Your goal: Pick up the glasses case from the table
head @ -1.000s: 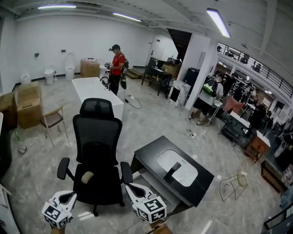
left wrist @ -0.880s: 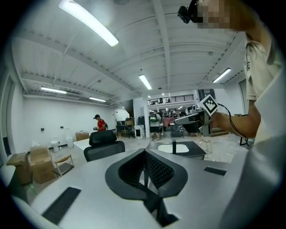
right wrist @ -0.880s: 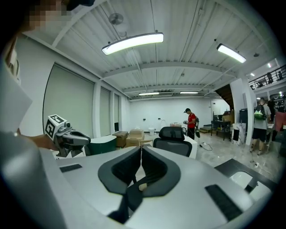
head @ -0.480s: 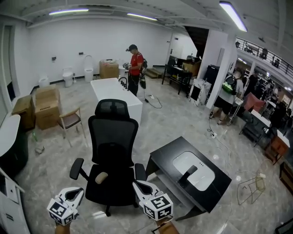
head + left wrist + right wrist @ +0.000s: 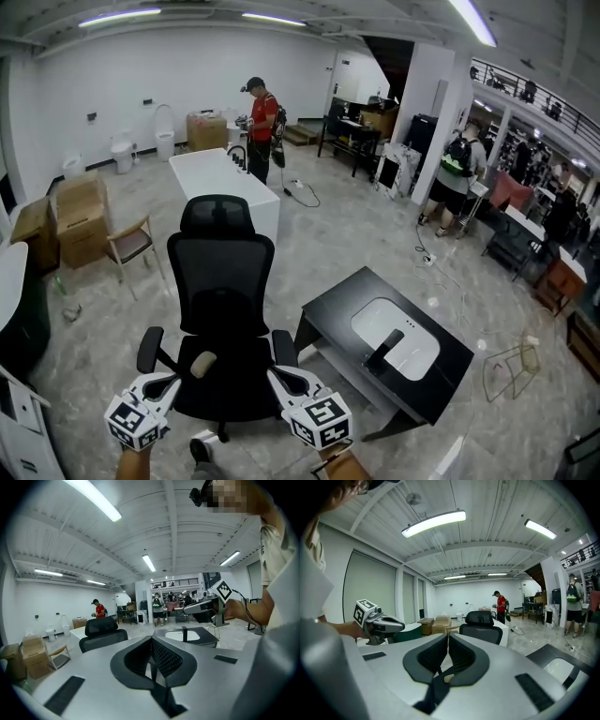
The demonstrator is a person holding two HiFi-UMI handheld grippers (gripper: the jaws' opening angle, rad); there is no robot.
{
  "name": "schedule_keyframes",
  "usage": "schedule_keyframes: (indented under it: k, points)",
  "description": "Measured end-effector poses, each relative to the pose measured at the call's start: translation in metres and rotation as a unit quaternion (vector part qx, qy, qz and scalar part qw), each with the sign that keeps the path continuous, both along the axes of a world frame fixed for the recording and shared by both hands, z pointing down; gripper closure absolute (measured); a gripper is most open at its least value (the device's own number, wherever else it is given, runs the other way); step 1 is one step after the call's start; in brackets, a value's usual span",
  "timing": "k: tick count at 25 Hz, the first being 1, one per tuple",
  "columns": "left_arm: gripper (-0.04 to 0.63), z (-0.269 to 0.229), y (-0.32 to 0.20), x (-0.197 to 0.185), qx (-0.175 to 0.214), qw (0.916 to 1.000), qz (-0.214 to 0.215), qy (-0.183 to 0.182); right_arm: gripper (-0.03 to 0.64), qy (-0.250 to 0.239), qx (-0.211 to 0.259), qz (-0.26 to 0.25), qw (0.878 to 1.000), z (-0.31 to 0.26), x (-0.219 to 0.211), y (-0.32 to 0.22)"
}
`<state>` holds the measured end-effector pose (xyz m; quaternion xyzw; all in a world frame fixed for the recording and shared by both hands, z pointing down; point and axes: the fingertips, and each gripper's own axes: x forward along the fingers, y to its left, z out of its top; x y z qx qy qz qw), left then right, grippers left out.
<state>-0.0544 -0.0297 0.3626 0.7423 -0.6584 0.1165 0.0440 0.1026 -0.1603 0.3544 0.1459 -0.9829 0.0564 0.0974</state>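
Low at left, the left gripper (image 5: 172, 382), jaws closed on nothing. A black mesh office chair (image 5: 220, 281) stands ahead. The right gripper (image 5: 275, 374) is likewise closed and empty. Further right, well apart, the black oblong glasses case (image 5: 384, 348) lies on a white mat (image 5: 412, 349) atop a black rectangular table (image 5: 342, 298).

Left gripper (image 5: 167, 383) and right gripper (image 5: 277, 377) point forward, jaws together, empty.

Black table (image 5: 333, 305) with a white mat (image 5: 412, 330) at its centre. A dark glasses case (image 5: 384, 348) lies on the mat.
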Motion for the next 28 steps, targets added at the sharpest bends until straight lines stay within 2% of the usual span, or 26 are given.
schedule_keyframes:
  k: [7, 16, 28]
  points:
    - [0.58, 0.025, -0.068, -0.049, -0.001, 0.9978, 0.062, 0.024, 0.592, 0.033, 0.002, 0.059, 0.998, 0.016, -0.032, -0.036]
    - [0.58, 0.054, -0.142, -0.137, -0.022, 0.9926, 0.114, 0.037, 0.592, 0.048, -0.007, 0.11, 0.993, 0.033, -0.111, -0.081]
    - [0.578, 0.092, -0.219, -0.193, -0.053, 0.9824, 0.169, 0.059, 0.592, 0.057, -0.013, 0.164, 0.985, 0.046, -0.165, -0.137]
